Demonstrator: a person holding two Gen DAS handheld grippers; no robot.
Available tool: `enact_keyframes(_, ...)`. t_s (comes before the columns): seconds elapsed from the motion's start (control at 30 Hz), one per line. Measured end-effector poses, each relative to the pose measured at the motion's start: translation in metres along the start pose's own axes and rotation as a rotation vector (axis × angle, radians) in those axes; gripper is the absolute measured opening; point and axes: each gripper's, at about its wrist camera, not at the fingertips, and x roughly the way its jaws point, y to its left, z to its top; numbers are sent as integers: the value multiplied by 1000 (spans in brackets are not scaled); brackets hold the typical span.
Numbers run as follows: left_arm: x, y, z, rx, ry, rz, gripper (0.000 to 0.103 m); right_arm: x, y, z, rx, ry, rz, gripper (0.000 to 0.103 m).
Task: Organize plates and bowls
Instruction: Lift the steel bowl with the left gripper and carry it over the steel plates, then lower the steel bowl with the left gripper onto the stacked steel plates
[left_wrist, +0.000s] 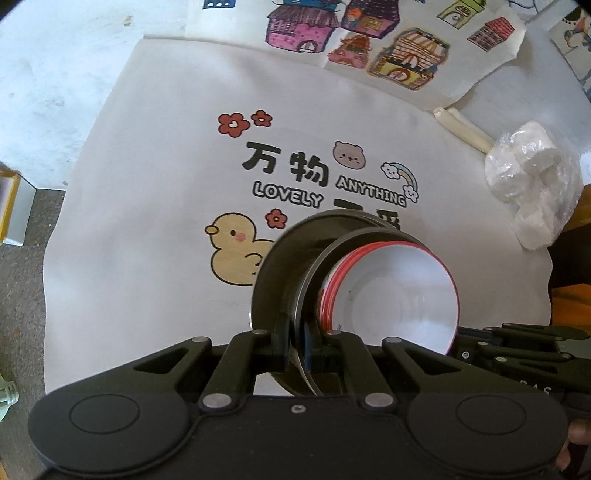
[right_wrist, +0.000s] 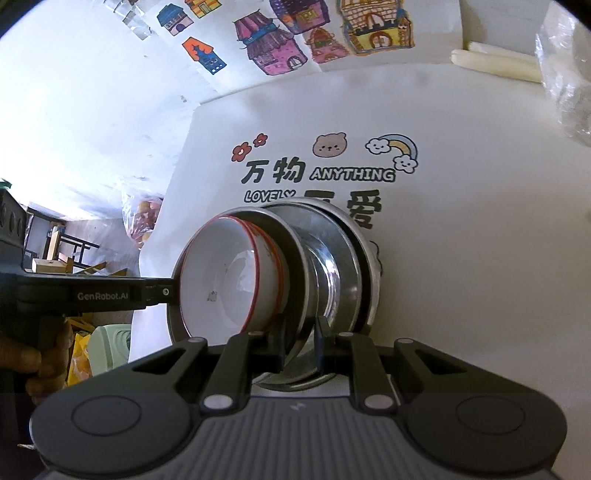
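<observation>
A stack of dishes is held between both grippers above the white printed cloth (left_wrist: 147, 177). Red-rimmed white bowls (left_wrist: 399, 291) nest inside a steel plate (left_wrist: 325, 266), with another steel dish (left_wrist: 280, 266) behind it. My left gripper (left_wrist: 297, 343) is shut on the steel plate's rim. In the right wrist view the same white bowls (right_wrist: 221, 280) sit in the steel plates (right_wrist: 332, 266). My right gripper (right_wrist: 301, 343) is shut on the steel plate's rim from the opposite side. The left gripper's body (right_wrist: 110, 291) shows at the left there.
A clear bag with white rolls (left_wrist: 528, 184) and cream sticks (left_wrist: 461, 127) lie at the cloth's right. Sheets with coloured house drawings (left_wrist: 351, 40) lie at the far side. The table edge drops to a cluttered floor (right_wrist: 74, 254) at the left.
</observation>
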Motion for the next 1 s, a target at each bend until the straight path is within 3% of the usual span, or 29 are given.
enact_keyframes(1.0, 15, 10, 11, -33, 32, 44, 5, 18, -1, 17, -17, 41, 13, 17)
